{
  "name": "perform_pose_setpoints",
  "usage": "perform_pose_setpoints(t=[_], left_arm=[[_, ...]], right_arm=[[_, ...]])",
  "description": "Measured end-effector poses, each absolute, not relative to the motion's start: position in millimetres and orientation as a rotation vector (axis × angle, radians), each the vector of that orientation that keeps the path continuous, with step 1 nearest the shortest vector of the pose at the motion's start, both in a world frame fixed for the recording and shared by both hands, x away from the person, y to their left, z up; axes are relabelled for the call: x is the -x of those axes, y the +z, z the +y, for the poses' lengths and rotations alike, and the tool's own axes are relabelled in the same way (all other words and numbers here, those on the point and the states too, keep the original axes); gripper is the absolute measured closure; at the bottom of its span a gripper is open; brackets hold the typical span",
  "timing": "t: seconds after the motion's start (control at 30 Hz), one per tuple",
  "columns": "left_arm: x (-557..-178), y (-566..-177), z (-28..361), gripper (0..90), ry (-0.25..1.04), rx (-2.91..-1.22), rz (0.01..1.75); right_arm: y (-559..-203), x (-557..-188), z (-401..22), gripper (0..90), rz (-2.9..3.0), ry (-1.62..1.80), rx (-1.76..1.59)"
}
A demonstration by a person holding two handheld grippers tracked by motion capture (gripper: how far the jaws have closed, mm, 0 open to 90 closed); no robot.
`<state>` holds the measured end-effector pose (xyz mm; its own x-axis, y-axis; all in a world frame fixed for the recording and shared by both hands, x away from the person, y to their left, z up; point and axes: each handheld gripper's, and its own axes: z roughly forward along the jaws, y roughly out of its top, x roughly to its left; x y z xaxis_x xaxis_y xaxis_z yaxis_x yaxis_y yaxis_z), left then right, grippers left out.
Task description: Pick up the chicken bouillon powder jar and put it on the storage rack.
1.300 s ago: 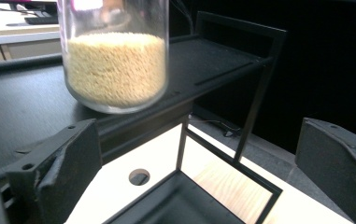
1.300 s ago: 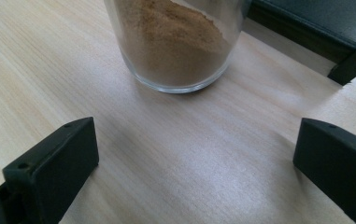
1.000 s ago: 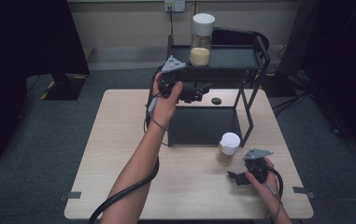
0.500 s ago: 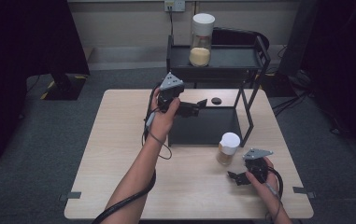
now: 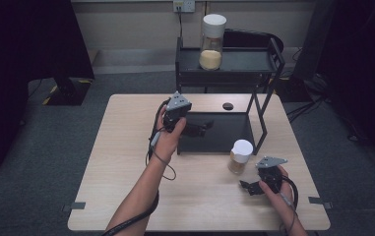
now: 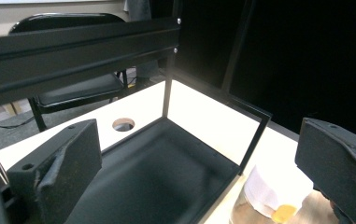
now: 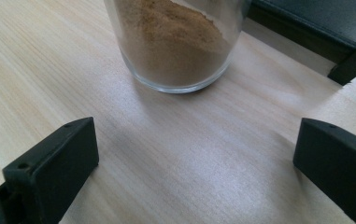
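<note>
Right hand-held gripper (image 5: 252, 187), jaws wide open, faces small jar (image 5: 239, 156) on surface (image 5: 126, 162) beside rack (image 5: 264, 118); left hand-held gripper (image 5: 198, 130) open too; off-centre approach w/ one jaw could tip jar.

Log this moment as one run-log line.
left gripper: open, empty, over shelf base | right gripper: open, on table, facing short jar, apart | tall jar: on top shelf
</note>
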<state>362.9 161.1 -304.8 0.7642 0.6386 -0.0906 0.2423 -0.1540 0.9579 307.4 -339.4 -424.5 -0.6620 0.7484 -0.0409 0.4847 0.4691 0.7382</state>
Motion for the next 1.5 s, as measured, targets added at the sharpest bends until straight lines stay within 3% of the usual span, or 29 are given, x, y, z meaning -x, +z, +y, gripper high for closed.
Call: perform_pose_setpoints(t=[0.63, 1.5], left_arm=[[-349, -348, 164, 0.1, 0.366, -1.768, 0.662], [-329, -408, 185, 0.2, 0.316, -1.803, 0.748]], right_arm=[[-425, -307, -339, 0.0, 2.363, 1.017, -1.039], [-425, -307, -339, 0.0, 2.362, 1.018, -1.038]])
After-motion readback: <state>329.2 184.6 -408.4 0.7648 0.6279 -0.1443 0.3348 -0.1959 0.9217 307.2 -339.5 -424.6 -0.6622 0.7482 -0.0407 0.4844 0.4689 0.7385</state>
